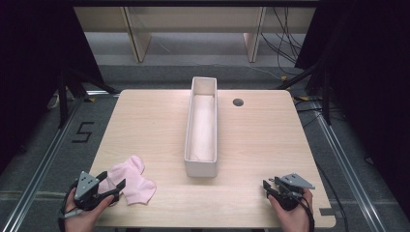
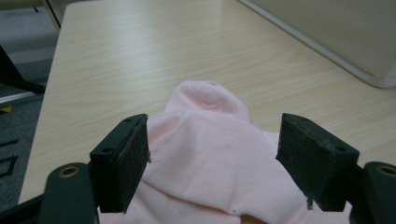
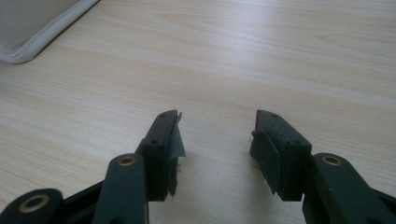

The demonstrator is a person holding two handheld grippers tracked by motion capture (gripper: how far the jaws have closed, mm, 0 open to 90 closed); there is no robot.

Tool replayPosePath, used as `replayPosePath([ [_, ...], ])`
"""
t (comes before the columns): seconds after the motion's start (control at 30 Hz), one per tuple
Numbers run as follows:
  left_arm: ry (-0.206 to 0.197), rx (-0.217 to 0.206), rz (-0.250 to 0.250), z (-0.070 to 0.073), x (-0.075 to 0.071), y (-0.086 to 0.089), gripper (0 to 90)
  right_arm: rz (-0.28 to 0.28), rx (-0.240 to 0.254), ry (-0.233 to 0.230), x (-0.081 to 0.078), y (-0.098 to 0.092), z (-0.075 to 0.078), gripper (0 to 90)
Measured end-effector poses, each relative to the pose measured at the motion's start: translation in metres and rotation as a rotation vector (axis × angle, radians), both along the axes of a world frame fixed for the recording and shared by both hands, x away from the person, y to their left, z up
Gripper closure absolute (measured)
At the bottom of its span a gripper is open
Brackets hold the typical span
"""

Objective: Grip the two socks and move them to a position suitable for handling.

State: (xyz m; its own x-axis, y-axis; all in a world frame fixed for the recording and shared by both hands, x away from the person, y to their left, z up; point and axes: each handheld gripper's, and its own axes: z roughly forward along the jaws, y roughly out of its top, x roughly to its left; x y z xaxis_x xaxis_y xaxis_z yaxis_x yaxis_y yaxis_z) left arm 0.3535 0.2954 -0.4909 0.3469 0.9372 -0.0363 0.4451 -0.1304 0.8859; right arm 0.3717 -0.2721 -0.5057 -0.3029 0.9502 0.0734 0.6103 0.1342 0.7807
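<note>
A crumpled pink cloth [image 1: 134, 180] lies near the table's front left corner. My left gripper [image 1: 113, 179] stands open at the cloth's near edge, one jaw on each side of it. In the left gripper view the pink cloth [image 2: 210, 149] bulges up between the two black pads [image 2: 128, 163] of my left gripper [image 2: 215, 126], and I see no pinch on it. At the front right, my right gripper [image 1: 270, 182] rests low over bare wood. In its own view the right gripper [image 3: 217, 116] is open with nothing between the jaws.
A long white bin [image 1: 200, 166] runs front to back along the middle of the light wooden table [image 1: 145, 121]; its wall appears in the left gripper view [image 2: 336, 32] and its corner in the right gripper view [image 3: 32, 23]. A dark round hole [image 1: 238, 102] sits behind the bin's right side.
</note>
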Motion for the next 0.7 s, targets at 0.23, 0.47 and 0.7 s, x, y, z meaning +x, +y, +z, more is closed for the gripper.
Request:
replayPosePath([
  [0.23, 0.042, 0.013, 0.002, 0.003, 0.007, -0.001, 24.0, -0.004, -0.025, -0.005, 0.001, 0.000, -0.001, 49.3],
  [0.47, 0.143, 0.064, 0.025, -0.004, 0.031, 0.000, 24.6, 0.009, -0.029, 0.011, 0.003, -0.001, -0.001, 48.7],
  [0.7, 0.239, 0.129, 0.005, -0.015, 0.043, -0.002, 27.9, 0.010, -0.035, 0.000, 0.001, 0.001, 0.000, 48.5],
])
